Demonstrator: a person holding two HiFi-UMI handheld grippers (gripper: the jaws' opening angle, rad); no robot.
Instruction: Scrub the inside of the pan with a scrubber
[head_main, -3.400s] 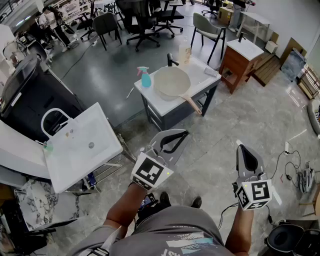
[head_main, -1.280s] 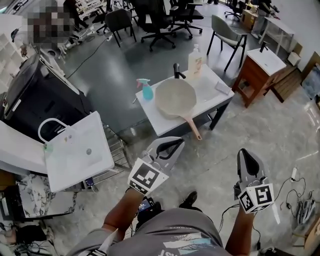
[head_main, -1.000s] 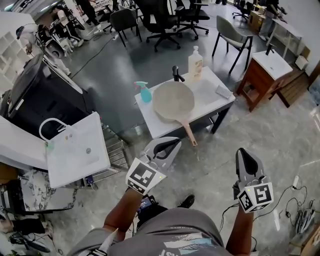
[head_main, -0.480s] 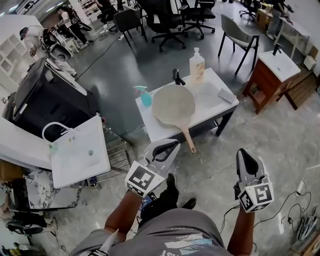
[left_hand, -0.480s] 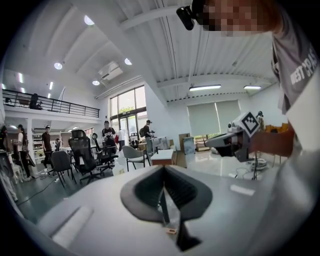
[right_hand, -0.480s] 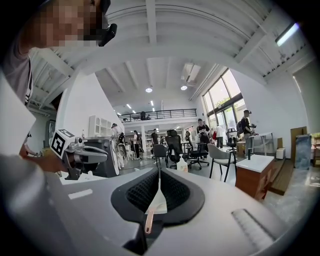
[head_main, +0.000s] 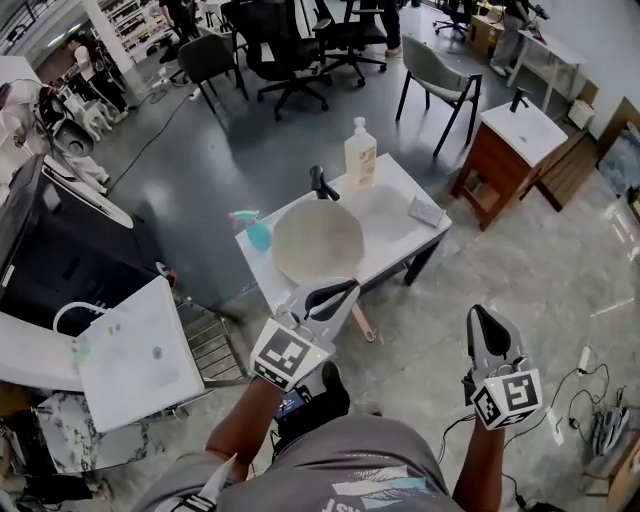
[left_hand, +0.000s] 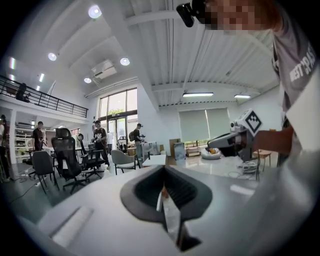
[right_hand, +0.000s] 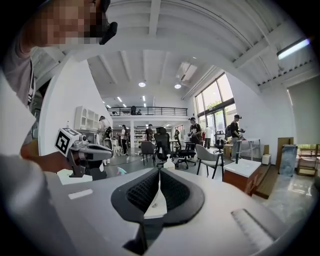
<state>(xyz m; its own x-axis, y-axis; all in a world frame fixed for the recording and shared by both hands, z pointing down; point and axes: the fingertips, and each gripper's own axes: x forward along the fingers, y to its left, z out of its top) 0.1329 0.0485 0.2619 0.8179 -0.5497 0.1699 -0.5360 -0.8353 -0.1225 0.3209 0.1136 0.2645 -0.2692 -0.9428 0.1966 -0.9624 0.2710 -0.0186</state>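
A beige pan (head_main: 317, 240) lies on a small white table (head_main: 390, 215) ahead of me, and its handle end (head_main: 362, 330) sticks out past the near edge. A grey scrubber pad (head_main: 427, 212) rests on the table's right part. Both grippers hang in the air short of the table, over the floor. My left gripper (head_main: 345, 287) is shut and empty, its tip over the pan's handle in the head view; in its own view the left gripper (left_hand: 162, 192) shows both jaws meeting. My right gripper (head_main: 480, 318) is also shut on nothing, the right gripper (right_hand: 159, 192) pads touching.
On the table stand a soap bottle (head_main: 360, 153), a teal spray bottle (head_main: 253, 230) and a black faucet (head_main: 322, 184). A white sink unit (head_main: 130, 345) is at the left, a wooden vanity (head_main: 510, 135) at the right, chairs (head_main: 440, 75) behind. Cables (head_main: 600, 400) lie on the floor.
The table with the pan has drifted left and nearer in the head view as the person walks toward it. Both grippers keep their place in front of the body, still shut.
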